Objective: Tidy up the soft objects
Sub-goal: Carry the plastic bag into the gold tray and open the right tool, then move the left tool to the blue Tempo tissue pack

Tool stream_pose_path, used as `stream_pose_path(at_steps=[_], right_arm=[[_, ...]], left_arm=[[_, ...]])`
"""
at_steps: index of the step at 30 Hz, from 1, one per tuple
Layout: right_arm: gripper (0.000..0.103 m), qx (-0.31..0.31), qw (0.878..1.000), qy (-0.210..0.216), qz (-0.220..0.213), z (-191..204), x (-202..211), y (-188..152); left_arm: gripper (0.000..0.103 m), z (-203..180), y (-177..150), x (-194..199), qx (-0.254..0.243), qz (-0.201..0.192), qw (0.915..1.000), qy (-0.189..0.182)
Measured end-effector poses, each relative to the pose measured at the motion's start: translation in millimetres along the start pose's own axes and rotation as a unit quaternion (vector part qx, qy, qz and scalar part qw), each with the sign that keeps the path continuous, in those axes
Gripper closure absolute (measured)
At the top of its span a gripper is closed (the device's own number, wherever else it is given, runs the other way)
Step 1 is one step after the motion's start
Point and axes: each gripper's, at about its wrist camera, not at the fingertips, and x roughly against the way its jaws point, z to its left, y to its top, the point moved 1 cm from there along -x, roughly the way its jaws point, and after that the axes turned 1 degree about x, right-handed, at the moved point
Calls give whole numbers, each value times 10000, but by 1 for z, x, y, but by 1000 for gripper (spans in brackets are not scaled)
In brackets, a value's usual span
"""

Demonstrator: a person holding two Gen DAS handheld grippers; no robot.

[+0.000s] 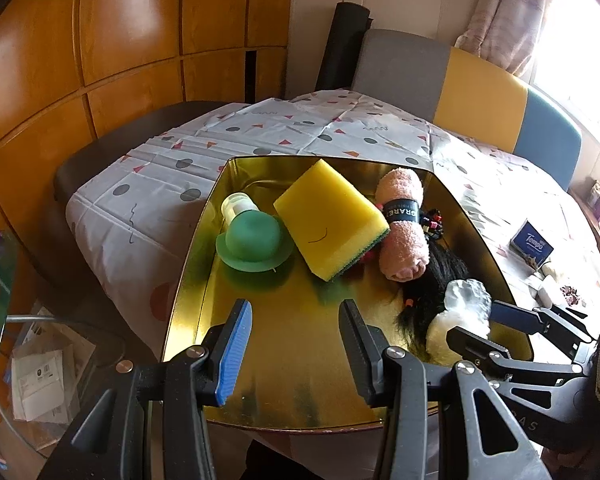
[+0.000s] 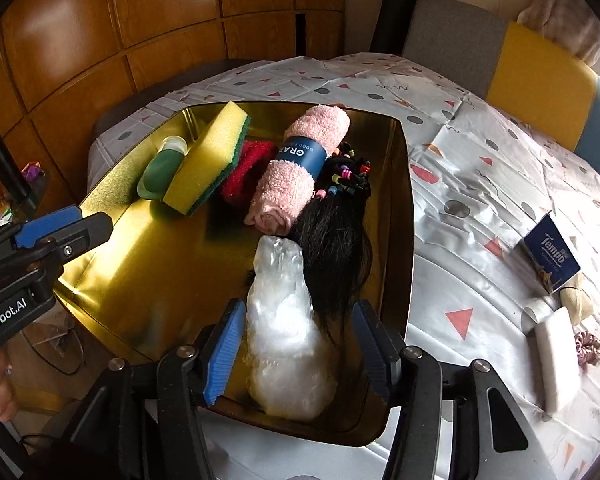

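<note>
1. Right wrist view is showing your right gripper [image 2: 298, 344] standing open around a clear plastic bag of white stuffing [image 2: 284, 332]; the pads are sitting clear of the bag on both sides, and the bag is lying in the gold tin [image 2: 400, 200].
2. Black hair [image 2: 336, 256] is lying just beside the bag, its lower strands trailing under the right finger, so you are losing sight of where they end.
3. A red fuzzy piece [image 2: 240, 176] is peeking out between the yellow sponge [image 2: 208, 156] and the pink rolled towel [image 2: 296, 172]; most of it is hidden.
4. The sponge is leaning on a green bottle [image 2: 160, 168], covering part of it.
5. Left wrist view is showing your left gripper [image 1: 296, 344] hovering open and empty over the tin's bare floor.
6. Small items by the blue tissue pack [image 2: 552, 256] are running off blurred toward the edge.
</note>
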Motion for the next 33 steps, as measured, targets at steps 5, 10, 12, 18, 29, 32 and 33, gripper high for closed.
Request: stream_pose_path(at_steps=[5,10,12,18,29,32,33], right_arm=[[43,-78,9999,25,-100,-1,7,0],[37,-160,9994,46,-303,-4,19,2],[37,-171,9991,25,-376,-5,23,4],[37,-213,9987,31,-466,-7,30,4],[35,-412,9964,-188,-714,-40,58,-1],[35,-514,9954,-329,-738,-58,65,-4],[35,-548,9950,-394,-735,-65,67,-6]], left_arm=[[57,-2,0,4,-41,-54,10000,34],[57,-4,1,6,-82,-105,9999,41],[57,-6,2,7,-113,-115,9999,33],[57,-9,2,11,-197,-167,9997,18],[57,-23,7,19,-429,-295,9986,-57],[57,-30,9,22,-513,-317,9981,-105],[57,-32,10,22,-539,-327,9979,-113]])
